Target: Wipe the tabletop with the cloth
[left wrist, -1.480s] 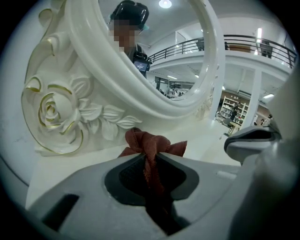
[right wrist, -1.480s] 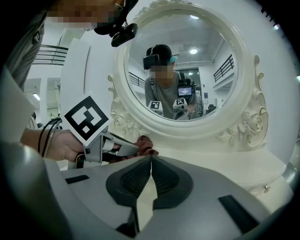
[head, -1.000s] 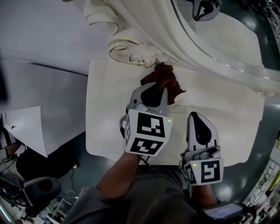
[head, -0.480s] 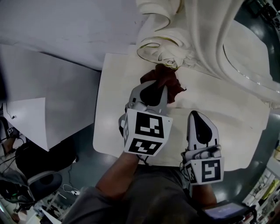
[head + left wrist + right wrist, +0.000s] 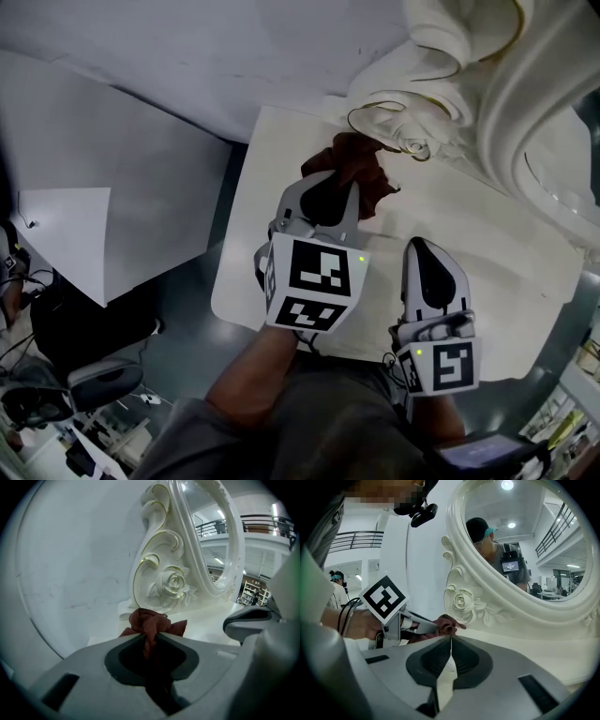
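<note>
**Head view.** Left tongs (image 5: 336, 187), centre of frame: closed to a narrow gap on a bunched dark-red cloth (image 5: 364, 171). The cloth lies on the white worktop (image 5: 487, 272) at upper centre, close against the scrolled foot of the mirror frame (image 5: 412, 122); contact cannot be told. It is gripped by a gathered fold, probably so the loose bulk drags along as a wiping pad. Right tongs (image 5: 418, 247), lower right: over bare worktop, carrying nothing, apparently kept clear of the wiping path.

**Left gripper view.** Cloth pinched between the jaws, its bunch spilling past the tips at lower centre. Carved rose (image 5: 173, 583) just beyond.

**Right gripper view.** Jaws together, nothing between them. Cloth and left tongs at centre left.

**Containers.** None in view.
</note>
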`<move>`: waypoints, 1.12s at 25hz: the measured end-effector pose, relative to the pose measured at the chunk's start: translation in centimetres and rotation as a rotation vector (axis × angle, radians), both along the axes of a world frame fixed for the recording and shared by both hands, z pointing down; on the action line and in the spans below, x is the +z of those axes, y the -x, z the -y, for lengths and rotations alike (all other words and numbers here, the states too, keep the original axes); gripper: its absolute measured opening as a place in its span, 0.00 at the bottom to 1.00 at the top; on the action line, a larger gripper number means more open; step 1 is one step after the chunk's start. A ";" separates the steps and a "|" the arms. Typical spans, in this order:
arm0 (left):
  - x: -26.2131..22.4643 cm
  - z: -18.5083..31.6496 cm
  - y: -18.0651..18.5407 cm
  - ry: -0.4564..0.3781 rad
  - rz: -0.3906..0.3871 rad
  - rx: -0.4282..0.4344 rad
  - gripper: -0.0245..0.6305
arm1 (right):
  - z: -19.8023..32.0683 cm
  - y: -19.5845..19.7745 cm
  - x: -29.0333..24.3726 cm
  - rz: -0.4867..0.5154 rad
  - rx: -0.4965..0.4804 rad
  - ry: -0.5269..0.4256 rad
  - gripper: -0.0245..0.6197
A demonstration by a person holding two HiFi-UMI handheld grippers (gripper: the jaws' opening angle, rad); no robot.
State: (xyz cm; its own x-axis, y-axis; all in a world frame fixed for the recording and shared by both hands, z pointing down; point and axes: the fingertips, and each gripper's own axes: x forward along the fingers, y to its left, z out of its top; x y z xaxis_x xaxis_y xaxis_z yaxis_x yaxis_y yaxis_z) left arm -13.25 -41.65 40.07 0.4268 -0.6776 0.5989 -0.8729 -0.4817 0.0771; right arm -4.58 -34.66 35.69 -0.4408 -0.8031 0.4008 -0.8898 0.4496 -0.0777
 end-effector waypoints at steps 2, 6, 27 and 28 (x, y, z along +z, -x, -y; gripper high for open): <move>0.0 0.1 1.1 -0.002 0.006 -0.025 0.15 | 0.1 0.6 0.0 0.003 -0.017 0.001 0.06; -0.3 0.4 3.4 -0.014 0.021 -0.086 0.15 | 0.3 1.6 0.2 0.008 -0.048 0.002 0.06; -5.6 -6.5 19.3 -0.118 0.138 -0.517 0.15 | -2.9 5.6 -3.3 0.042 -0.249 -0.108 0.06; -6.3 -6.9 19.7 -0.131 0.140 -0.531 0.15 | -3.0 5.8 -3.7 0.045 -0.256 -0.119 0.06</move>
